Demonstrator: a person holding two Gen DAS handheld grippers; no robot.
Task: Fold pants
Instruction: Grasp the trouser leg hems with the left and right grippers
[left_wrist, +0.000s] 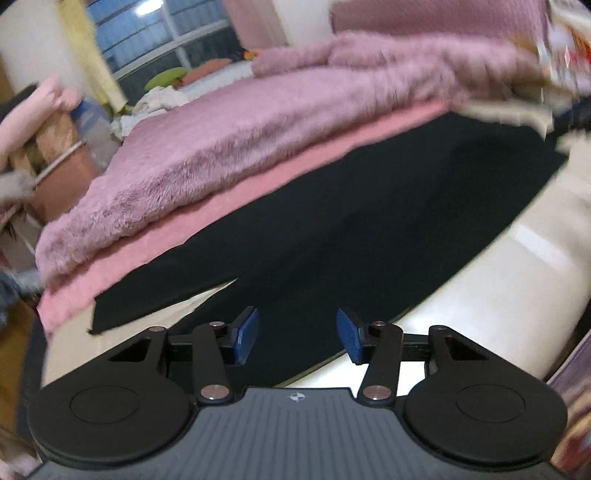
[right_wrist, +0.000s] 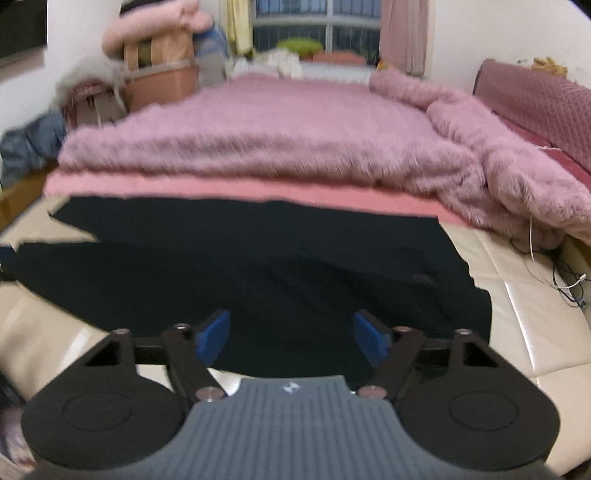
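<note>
Blue pads (left_wrist: 246, 334) of the left gripper (left_wrist: 297, 334) stand spread, nothing between them, poised just above the black pants (left_wrist: 332, 229). Those pants lie flat ahead of both tools on the cream bench (left_wrist: 517, 266), legs running off to the left, presumably smoothed out so an edge can be pinched. Beyond them sits the fuzzy pink blanket (right_wrist: 266, 129). Likewise the right gripper (right_wrist: 291, 338) hovers level over the near hem, fingers parted and empty.
</note>
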